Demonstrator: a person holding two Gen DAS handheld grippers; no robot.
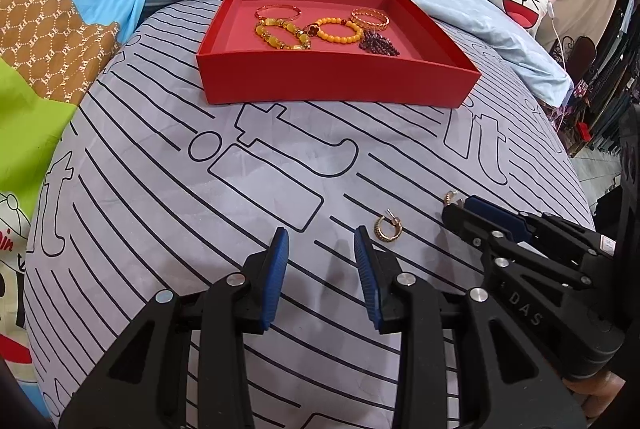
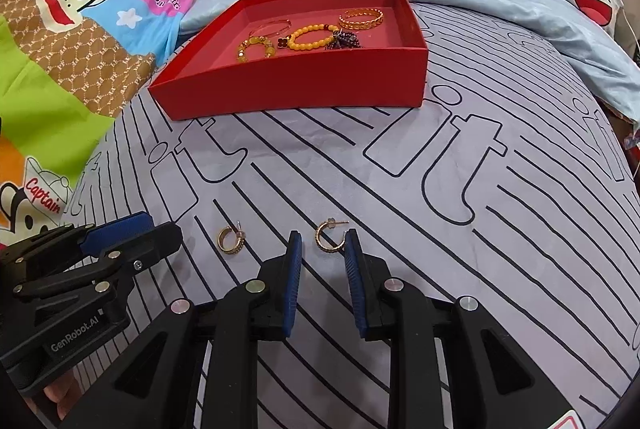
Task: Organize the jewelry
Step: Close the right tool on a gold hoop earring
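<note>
Nearest me, the right gripper [image 2: 322, 241] stands spread, its ribbed blue pads flanking a small gold hoop earring [image 2: 329, 237] on the striped sheet [image 2: 400, 269], seemingly lined up to pinch it. The left gripper [image 1: 321, 241] is spread too, with the second earring [image 1: 386, 229] just beside its right fingertip. Farther off, the shallow red cardboard tray [image 1: 332, 81] holds beaded bracelets and gold bangles.

The box [image 1: 336, 85] past the tongs is red. The beads [image 1: 334, 31] in it are yellow. The sheet [image 1: 160, 213] under the tongs is grey with black lines.
</note>
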